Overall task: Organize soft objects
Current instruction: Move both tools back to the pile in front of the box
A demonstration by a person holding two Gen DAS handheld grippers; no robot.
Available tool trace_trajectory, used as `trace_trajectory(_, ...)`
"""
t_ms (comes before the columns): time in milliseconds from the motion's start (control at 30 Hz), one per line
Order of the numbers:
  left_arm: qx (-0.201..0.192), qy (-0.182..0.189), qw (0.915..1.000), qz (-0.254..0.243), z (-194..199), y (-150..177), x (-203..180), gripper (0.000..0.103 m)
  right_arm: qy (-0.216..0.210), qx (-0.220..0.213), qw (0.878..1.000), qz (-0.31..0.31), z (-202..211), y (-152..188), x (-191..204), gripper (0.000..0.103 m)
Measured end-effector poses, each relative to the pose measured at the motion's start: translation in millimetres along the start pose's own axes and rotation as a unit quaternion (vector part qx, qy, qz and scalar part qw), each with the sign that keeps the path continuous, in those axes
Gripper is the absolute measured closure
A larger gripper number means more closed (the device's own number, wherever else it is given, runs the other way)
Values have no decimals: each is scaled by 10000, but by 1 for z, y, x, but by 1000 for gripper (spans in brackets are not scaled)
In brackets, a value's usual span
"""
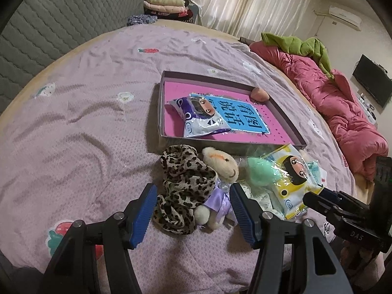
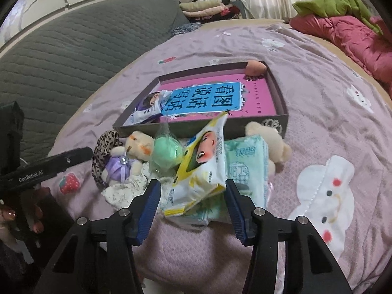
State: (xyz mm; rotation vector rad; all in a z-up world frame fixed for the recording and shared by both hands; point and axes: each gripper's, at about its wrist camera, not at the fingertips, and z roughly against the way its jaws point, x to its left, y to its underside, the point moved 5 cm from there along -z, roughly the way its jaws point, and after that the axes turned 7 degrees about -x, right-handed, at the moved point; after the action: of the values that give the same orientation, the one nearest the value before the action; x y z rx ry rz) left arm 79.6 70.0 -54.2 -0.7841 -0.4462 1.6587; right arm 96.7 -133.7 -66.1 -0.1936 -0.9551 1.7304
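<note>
Bed (image 1: 85, 127) with lilac cover carries all the soft things. Shallow box (image 1: 281, 115) sits mid-bed, pink-and-blue book flat inside, purple tissue pack (image 1: 198, 115) lying on the book, peach sponge (image 1: 259, 94) in the far corner. Pile just in front of the box's near wall: leopard scarf (image 1: 181, 183), small bear in purple dress (image 1: 220, 171) touching it, green ball (image 1: 257, 172) in clear wrap, yellow tissue pack (image 1: 294, 183), pale green tissue pack (image 2: 247, 169), second cream plush (image 2: 272, 139) behind it.

Left gripper (image 1: 192, 210) hovers low over scarf and bear, jaws wide, both things between them, pads not pressing, nothing held.

Right gripper (image 2: 192, 207) has the yellow tissue pack between its jaws, roughly half open. Right pad sits at the pack's corner, left pad shows a gap; no firm grip visible. Pack is tilted up on the pale green one.
</note>
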Motion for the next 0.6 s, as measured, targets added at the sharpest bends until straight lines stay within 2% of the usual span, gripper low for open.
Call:
trace_trajectory(33, 17, -15, 10000, 2, -2, 1, 0, 42, -3, 8, 10000, -10, -3, -1, 0, 51)
trace_trajectory(100, 37, -26, 10000, 12, -5, 1, 0, 42, 36, 40, 10000, -4, -8, -2, -1, 66)
trace_trajectory(167, 48, -11, 10000, 67, -8, 0, 1, 42, 73, 101, 9999, -28, -13, -3, -4, 76)
trace_trajectory(267, 93, -36, 9997, 215, -15, -2, 8, 42, -36, 93, 9999, -87, -19, -7, -5, 78)
trace_trajectory(400, 151, -63, 9992, 369, -25, -5, 15, 42, 0, 136, 9996, 254, -25, -7, 3, 83)
trace_trajectory(600, 256, -139, 9992, 291, -41, -6, 16, 42, 4, 24, 9989, 479, -24, -10, 8, 85)
